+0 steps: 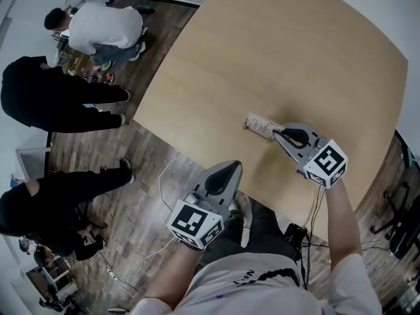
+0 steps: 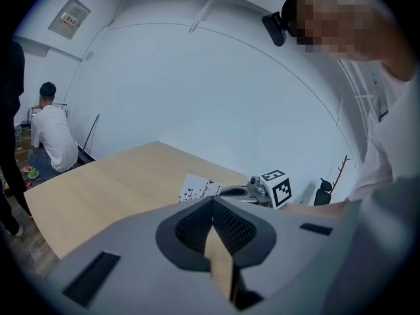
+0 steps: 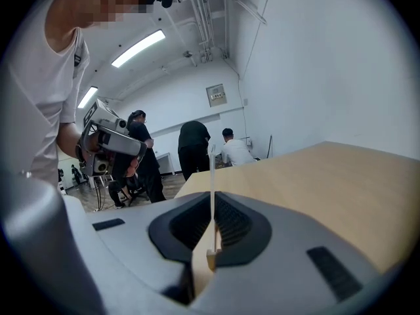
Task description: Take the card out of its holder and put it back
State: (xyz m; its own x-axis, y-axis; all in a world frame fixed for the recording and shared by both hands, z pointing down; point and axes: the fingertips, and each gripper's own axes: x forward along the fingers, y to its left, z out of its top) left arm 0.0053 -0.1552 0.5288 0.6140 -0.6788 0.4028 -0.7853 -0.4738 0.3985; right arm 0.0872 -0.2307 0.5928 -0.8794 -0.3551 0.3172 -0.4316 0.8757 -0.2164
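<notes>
Clamping the card [image 1: 258, 125] edge-on, the right gripper [image 1: 275, 131] has its fingers closed upon it, low over the bench [image 1: 282, 51]; the left gripper [image 1: 229, 167] hangs off the bench edge, fingers pressed together, empty; the card is probably light, thin and bendable, so grip lightly near one edge; no holder is distinguishable; bystanders [image 1: 98, 26] and floor cables [image 1: 162, 188] lie well apart.
</notes>
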